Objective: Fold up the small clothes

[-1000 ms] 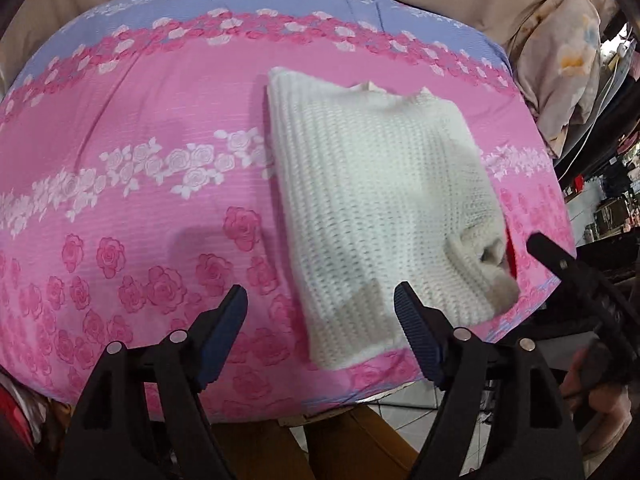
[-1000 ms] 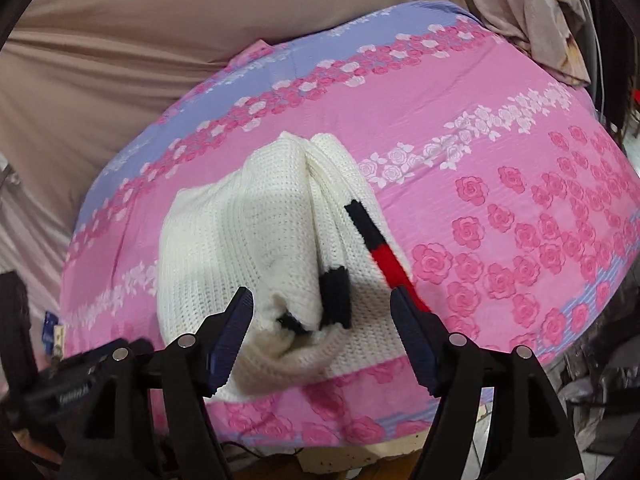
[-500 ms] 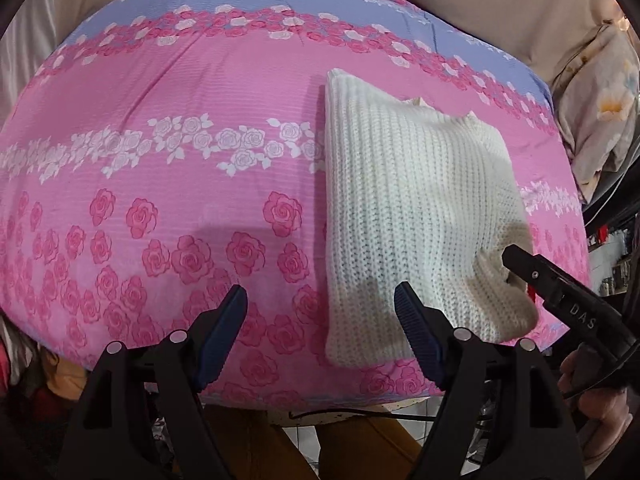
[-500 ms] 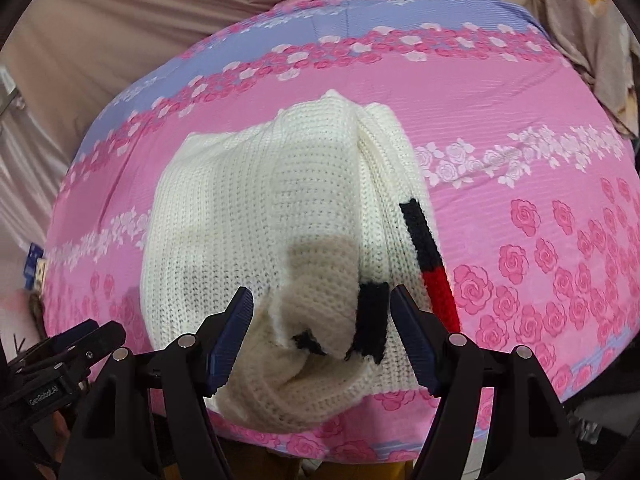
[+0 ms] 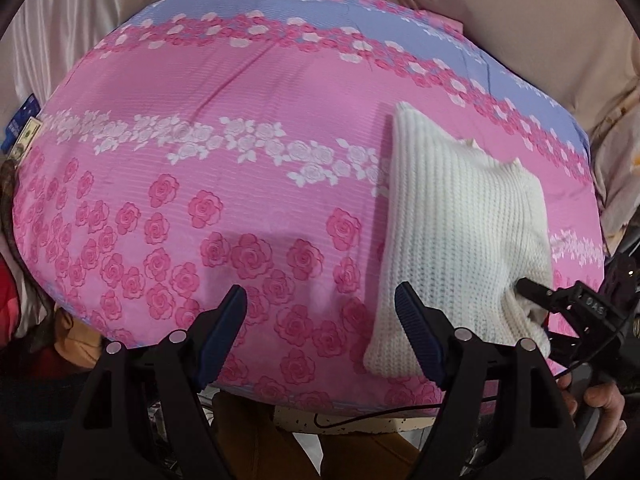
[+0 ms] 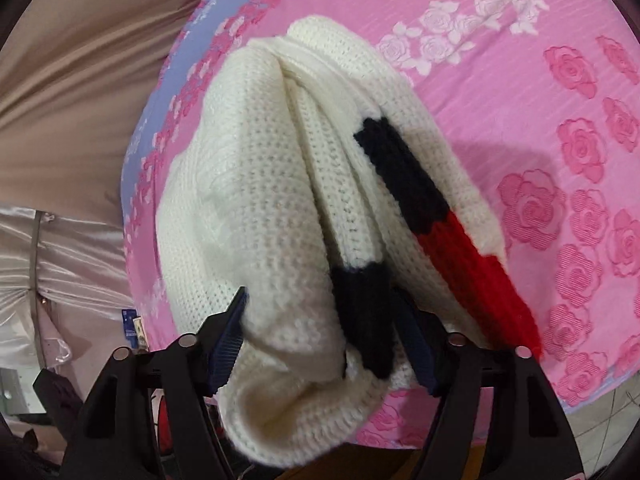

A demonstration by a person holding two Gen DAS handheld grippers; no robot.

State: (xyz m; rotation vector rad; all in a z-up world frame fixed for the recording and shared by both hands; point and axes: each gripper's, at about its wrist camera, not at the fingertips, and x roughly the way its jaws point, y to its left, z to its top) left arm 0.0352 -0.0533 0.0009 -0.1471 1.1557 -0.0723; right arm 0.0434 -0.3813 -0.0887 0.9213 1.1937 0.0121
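A folded white knit sweater lies at the right of a pink rose-print sheet. In the right wrist view the sweater shows a navy and red stripe and fills the space between the jaws. My right gripper stands open around the sweater's near folded edge, its fingers on both sides of the knit. It also shows in the left wrist view at the sweater's right edge. My left gripper is open and empty above the bare sheet, left of the sweater.
The sheet covers a raised surface whose near edge drops to the floor. Beige curtain fabric hangs behind. Piled floral cloth sits at the far right. A person's legs stand below the edge.
My right gripper has moved forward onto the sweater's near edge, so the knit now sits between its fingers. My left gripper has swung left, away from the sweater.
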